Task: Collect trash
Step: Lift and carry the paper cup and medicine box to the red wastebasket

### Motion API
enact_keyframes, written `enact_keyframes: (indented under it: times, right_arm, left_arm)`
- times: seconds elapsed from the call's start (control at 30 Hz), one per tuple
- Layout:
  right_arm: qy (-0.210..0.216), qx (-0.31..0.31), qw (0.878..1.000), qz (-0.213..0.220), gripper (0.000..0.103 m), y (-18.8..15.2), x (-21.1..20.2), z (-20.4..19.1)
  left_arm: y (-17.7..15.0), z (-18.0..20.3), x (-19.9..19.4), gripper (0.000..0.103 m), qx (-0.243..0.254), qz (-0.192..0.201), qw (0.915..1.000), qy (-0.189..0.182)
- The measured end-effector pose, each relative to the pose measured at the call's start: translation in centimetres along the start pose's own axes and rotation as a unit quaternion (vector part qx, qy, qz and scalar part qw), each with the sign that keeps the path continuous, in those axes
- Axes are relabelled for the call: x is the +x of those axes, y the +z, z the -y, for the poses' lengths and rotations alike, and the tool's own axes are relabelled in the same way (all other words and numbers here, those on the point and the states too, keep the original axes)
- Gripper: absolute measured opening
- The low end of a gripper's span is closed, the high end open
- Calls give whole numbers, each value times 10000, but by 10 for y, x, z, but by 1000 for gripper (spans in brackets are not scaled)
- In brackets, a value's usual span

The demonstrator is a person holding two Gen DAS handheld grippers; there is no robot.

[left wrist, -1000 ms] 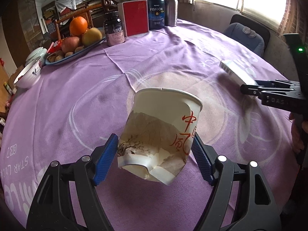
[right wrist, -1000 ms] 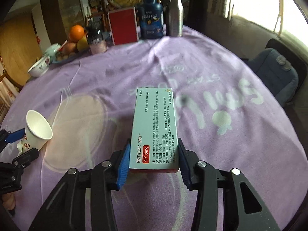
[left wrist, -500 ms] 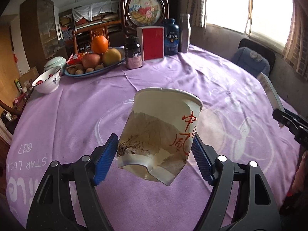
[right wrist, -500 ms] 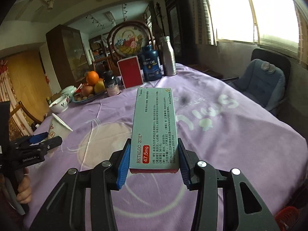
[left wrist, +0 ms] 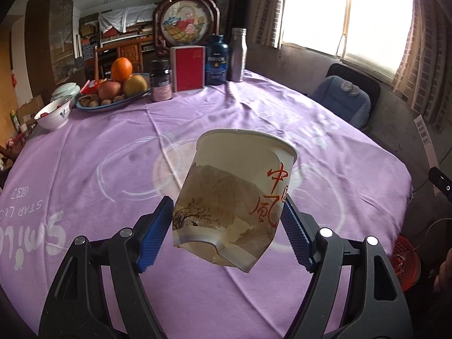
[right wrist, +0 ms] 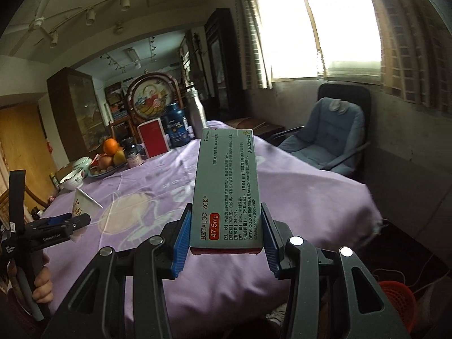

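My left gripper [left wrist: 227, 236] is shut on a crumpled paper cup [left wrist: 234, 200] with a landscape print and red characters, held in the air above the purple tablecloth [left wrist: 113, 152]. My right gripper [right wrist: 226, 238] is shut on a grey-green Betaloc ZOK medicine box [right wrist: 227, 189], held up past the table's near edge. The box's barcoded end [left wrist: 425, 138] shows at the right edge of the left wrist view. The cup [right wrist: 82, 204] and left gripper [right wrist: 56, 226] show at the left of the right wrist view.
A red mesh bin stands on the floor at the lower right [left wrist: 402, 262], also in the right wrist view [right wrist: 398, 301]. At the table's far side are a fruit plate [left wrist: 113, 96], a bowl [left wrist: 53, 114], bottles [left wrist: 216, 59] and a red box [left wrist: 188, 69]. A blue chair [right wrist: 325, 135] stands right.
Both grippers have lifted and pulled back from the table with their loads. The views have tilted up, and the red bin has come into sight at the lower right.
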State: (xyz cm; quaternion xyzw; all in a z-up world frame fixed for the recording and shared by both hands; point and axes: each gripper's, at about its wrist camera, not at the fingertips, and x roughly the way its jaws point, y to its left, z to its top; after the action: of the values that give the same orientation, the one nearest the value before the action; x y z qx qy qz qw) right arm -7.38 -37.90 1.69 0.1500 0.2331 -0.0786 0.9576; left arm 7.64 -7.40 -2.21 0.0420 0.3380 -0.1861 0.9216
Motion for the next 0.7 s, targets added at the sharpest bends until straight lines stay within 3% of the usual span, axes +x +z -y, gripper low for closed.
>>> enact_keyframes:
  times: [0.4,0.7]
  right_arm:
    - [-811,328,9955,363,45,-19,-81,81]
    - [-1512,555,9863,345,45,-39,-126,145]
  left_arm:
    - [8,89,-14,74,574,189,9964,-594]
    - [6,182,-12,74,1247,94,9841,-1260]
